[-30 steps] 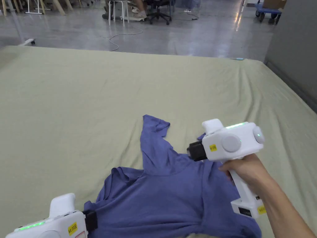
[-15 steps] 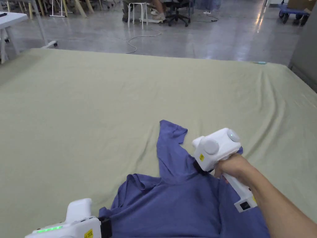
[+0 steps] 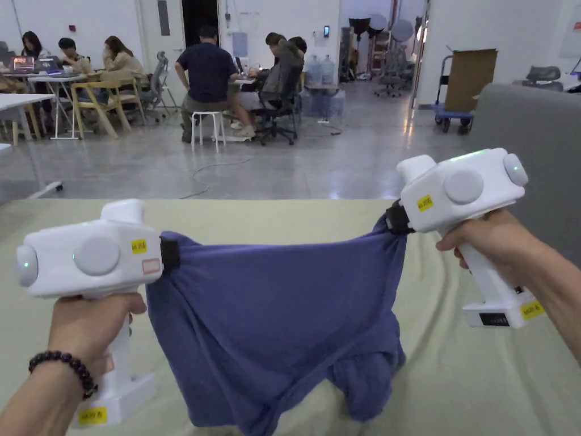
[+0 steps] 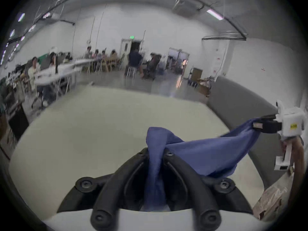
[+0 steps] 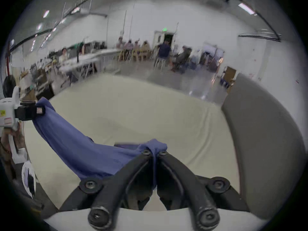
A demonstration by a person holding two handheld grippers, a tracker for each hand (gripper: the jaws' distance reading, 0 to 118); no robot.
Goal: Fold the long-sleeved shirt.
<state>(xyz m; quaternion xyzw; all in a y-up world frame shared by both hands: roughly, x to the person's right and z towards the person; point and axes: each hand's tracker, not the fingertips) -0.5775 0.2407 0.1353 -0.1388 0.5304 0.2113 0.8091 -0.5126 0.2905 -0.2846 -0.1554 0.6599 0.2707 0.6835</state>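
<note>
- Shirt (image 3: 272, 318) hangs in the air between both tools, its lower end bunched on the green sheet (image 3: 482, 386).
- Left gripper (image 4: 155, 153) is clamped on one gathered corner, right gripper (image 5: 154, 153) on the other.
- No fold made yet; spreading flat remains.
- Sheet beyond lies bare; grey panel (image 3: 527, 142) close on the right.

Bright ceiling strip lights; gripper views fisheye-warped, dark-cornered, background blurred

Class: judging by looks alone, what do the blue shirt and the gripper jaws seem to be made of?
Shirt: soft, matte knit fabric, likely cotton jersey; it drapes and bunches in loose folds. Left gripper and right gripper jaws: black, semi-matte moulded plastic or rubber, bolted; exact material unclear.
</note>
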